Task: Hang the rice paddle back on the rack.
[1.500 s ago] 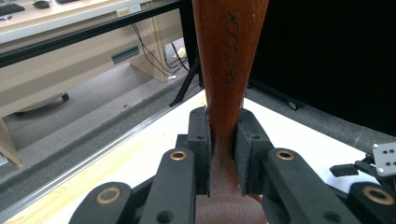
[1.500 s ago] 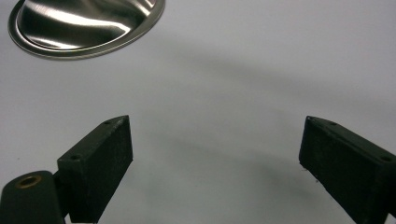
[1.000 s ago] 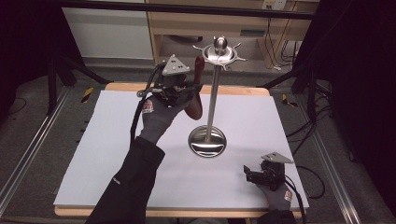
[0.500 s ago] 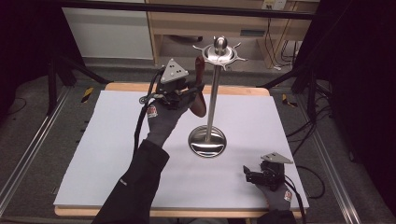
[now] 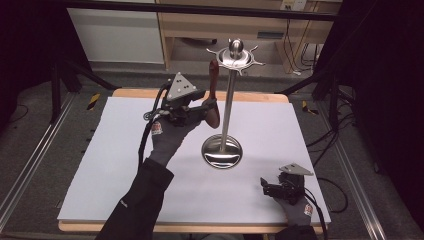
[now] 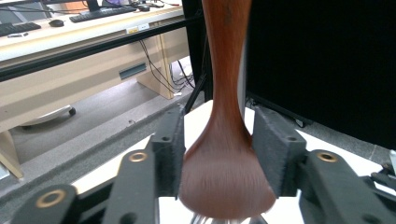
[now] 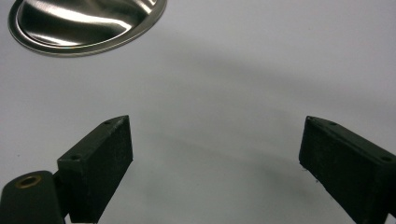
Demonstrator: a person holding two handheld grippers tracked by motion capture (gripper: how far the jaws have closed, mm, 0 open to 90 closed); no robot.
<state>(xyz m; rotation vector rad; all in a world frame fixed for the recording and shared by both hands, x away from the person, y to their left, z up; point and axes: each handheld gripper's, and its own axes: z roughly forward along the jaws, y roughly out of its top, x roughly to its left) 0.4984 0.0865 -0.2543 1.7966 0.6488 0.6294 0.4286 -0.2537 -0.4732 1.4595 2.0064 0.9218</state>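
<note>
Your left gripper (image 5: 207, 107) pinches a brown spoon (image 5: 214, 95) by its bowl, handle raised just beside the steel stand (image 5: 226, 115). Your right gripper (image 5: 270, 189) rests spread on the table (image 5: 100, 150), near the stand's base.

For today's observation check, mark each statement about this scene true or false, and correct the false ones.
1. The left claw grips a brown wooden utensil. True.
2. The right claw holds a spoon. False: its jaws stand wide apart with nothing between them, over the white table.
3. The metal stand lies on its side. False: it stands upright on its round base.
4. In the high view the utensil is held up left of the stand's pole. True.
5. The right claw is raised beside the stand's top. False: it sits low near the table's front right corner.
</note>
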